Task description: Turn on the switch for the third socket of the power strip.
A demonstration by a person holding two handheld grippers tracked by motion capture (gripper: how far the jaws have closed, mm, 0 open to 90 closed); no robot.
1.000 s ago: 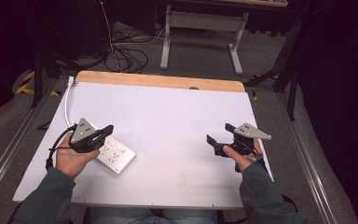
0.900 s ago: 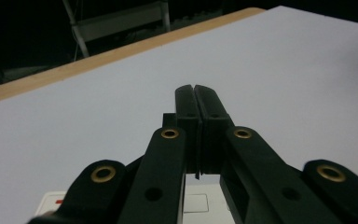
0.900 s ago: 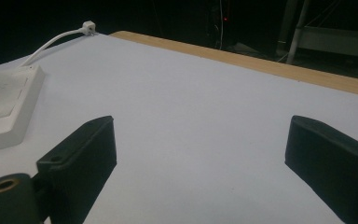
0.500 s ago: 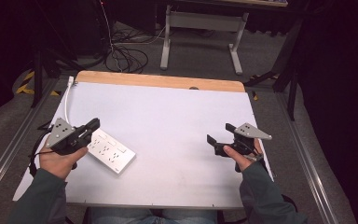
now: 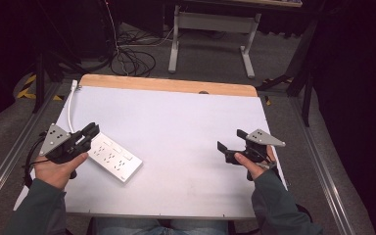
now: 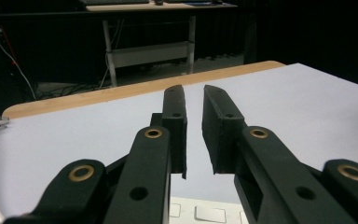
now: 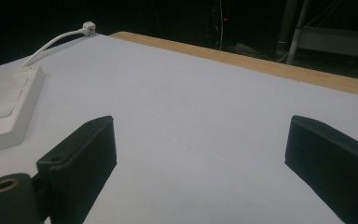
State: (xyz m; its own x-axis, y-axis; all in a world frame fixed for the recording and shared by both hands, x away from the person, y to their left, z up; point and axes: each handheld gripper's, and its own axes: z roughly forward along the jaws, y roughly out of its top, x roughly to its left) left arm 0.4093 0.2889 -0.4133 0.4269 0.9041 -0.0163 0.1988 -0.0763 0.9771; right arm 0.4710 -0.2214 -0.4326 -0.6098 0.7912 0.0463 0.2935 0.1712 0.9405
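High view — unlabelled white power strip

A white power strip is lying flat and slantwise on the tabletop's left part. Its white cord is being trailed toward the far left corner.

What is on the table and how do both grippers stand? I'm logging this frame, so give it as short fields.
table: white top, wooden far edge
power strip: white, flat at the left side
cord: white, runs from the strip to the far left corner
left gripper: over the strip's near-left end, jaws narrowly apart, nothing between them
right gripper: at the right side, jaws wide apart, nothing between them
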